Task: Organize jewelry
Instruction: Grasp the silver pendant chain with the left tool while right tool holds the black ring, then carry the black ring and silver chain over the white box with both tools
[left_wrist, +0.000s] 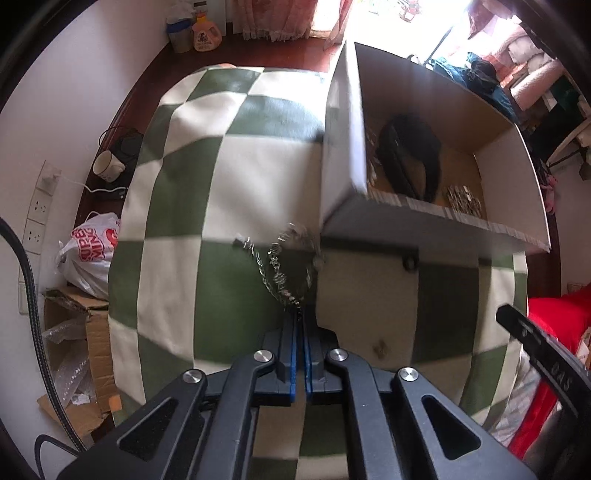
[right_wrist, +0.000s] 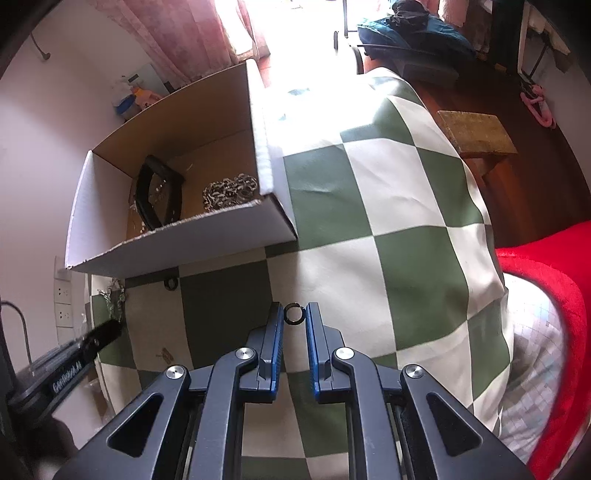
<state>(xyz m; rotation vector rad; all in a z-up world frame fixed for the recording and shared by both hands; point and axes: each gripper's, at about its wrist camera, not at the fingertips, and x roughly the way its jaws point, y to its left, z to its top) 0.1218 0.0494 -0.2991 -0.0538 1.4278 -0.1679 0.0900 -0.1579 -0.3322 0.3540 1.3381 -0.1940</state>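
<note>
Left gripper (left_wrist: 300, 314): my jaws were pinched fully together on the silver chain (left_wrist: 282, 266), which looked blurred and trailed from the tips over the bench (left_wrist: 177, 206), near the front left corner of the cardboard box (left_wrist: 340, 147).
Right gripper (right_wrist: 294, 314): my jaws stood narrow around the small black ring (right_wrist: 294, 314); I judged them to be gripping it.
Handling, chain: limp and light, I judged; it would swing and snag, so a pinch on a few links suited it.
Handling, ring: stiff, tiny, likely slippery; best held across its rim.
Hard to make out: the box floor under the black band (left_wrist: 410, 155); another small ring (left_wrist: 409, 263) by the box front.
</note>
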